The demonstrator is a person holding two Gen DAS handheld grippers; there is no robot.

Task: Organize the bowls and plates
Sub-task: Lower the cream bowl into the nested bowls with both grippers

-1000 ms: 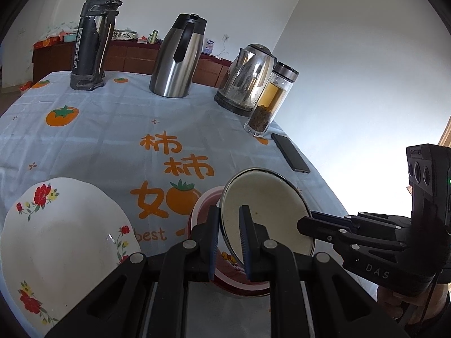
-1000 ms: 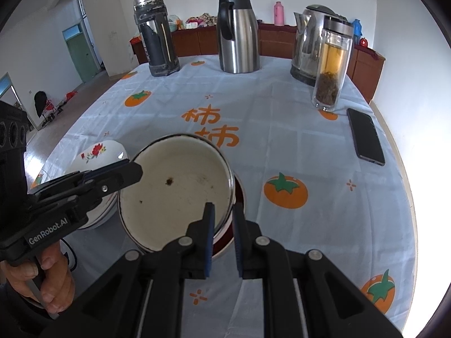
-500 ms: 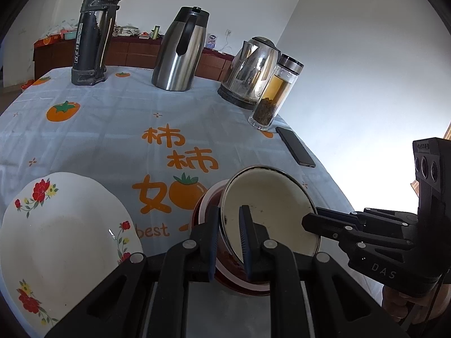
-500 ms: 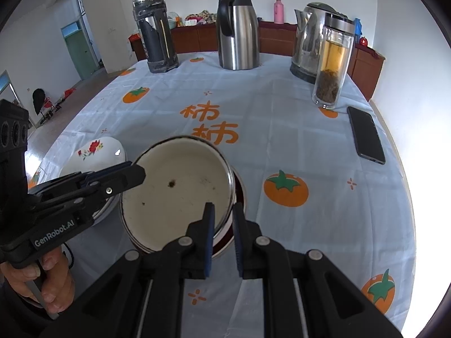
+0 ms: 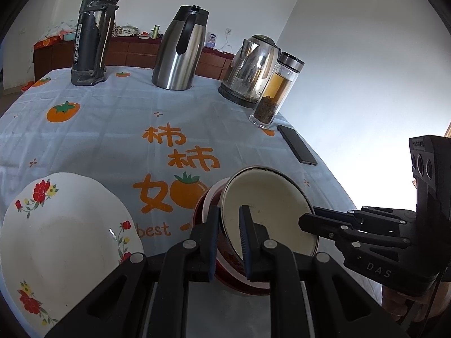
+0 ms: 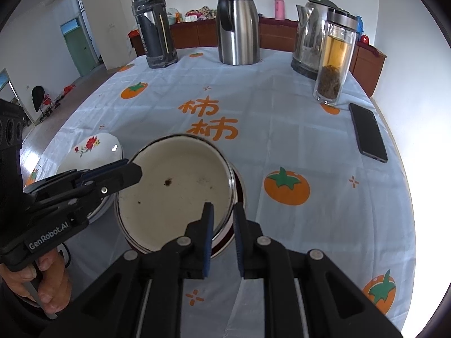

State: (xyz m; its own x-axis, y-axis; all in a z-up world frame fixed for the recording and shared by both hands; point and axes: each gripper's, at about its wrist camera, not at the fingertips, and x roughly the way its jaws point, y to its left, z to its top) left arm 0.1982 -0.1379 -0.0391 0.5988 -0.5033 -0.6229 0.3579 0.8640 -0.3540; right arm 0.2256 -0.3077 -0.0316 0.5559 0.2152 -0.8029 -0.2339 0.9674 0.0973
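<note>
A cream enamel bowl (image 5: 267, 205) (image 6: 174, 188) rests tilted inside a red bowl (image 5: 203, 207) (image 6: 240, 188) on the persimmon-print tablecloth. My left gripper (image 5: 229, 211) (image 6: 135, 173) is shut on the cream bowl's left rim, one finger inside and one outside. On the opposite rim, my right gripper (image 6: 223, 208) (image 5: 304, 221) is shut in the same way. A white plate with red flowers (image 5: 56, 239) (image 6: 95, 146) lies to the left of the bowls.
At the table's far side stand a black flask (image 5: 93, 31), a steel jug (image 5: 180, 50), a kettle (image 5: 251, 70) and a glass tea bottle (image 5: 274, 93). A black phone (image 6: 367, 132) lies near the right edge. A hand (image 6: 42, 284) holds the left gripper's handle.
Both grippers keep their hold on the cream bowl's rim. The views have shifted only slightly.
</note>
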